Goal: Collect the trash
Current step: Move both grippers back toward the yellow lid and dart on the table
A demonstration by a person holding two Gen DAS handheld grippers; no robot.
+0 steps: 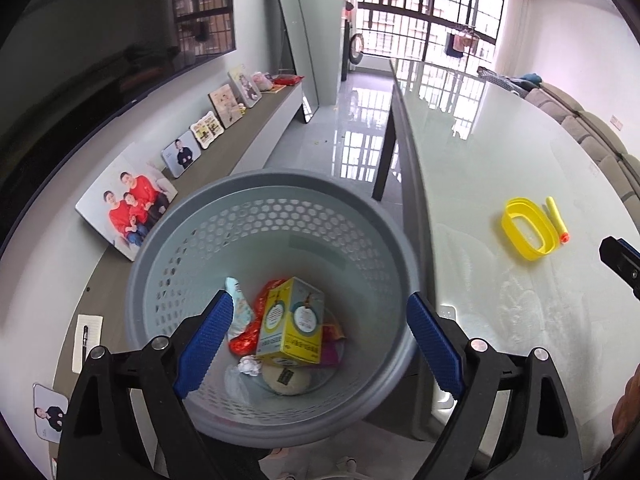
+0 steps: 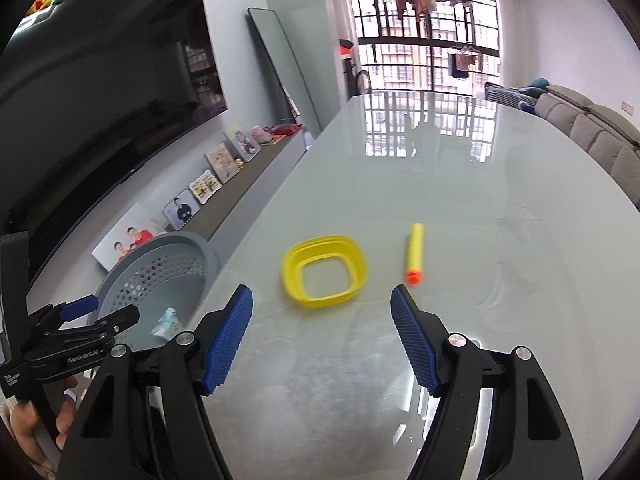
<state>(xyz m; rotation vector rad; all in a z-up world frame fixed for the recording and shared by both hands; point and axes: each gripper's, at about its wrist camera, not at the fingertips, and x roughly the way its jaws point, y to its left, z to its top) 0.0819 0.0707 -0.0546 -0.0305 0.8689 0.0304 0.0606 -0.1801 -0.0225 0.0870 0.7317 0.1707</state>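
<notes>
My left gripper [image 1: 320, 298] hangs open over a grey perforated basket [image 1: 280, 178], with nothing between its blue pads. Down in the basket lie a yellow box [image 1: 292, 320], a red wrapper [image 1: 245, 342], a pale blue packet [image 1: 240, 312] and a crumpled white paper [image 1: 250, 365]. On the glossy white table [image 2: 440, 160] rest a yellow plastic ring [image 2: 296, 276] and a yellow foam dart [image 2: 415, 252] with an orange tip. My right gripper [image 2: 321, 292] stands open just short of the ring, holding nothing. In the right wrist view the basket [image 2: 160, 248] sits off the table's left edge.
A low shelf [image 1: 248, 136] with several photo frames runs along the left wall under a big dark TV [image 2: 100, 92]. A tall mirror [image 2: 280, 72] leans at the far end. A grey sofa [image 2: 592, 128] lines the right side. A notepad with a pen [image 1: 86, 340] lies on the shelf.
</notes>
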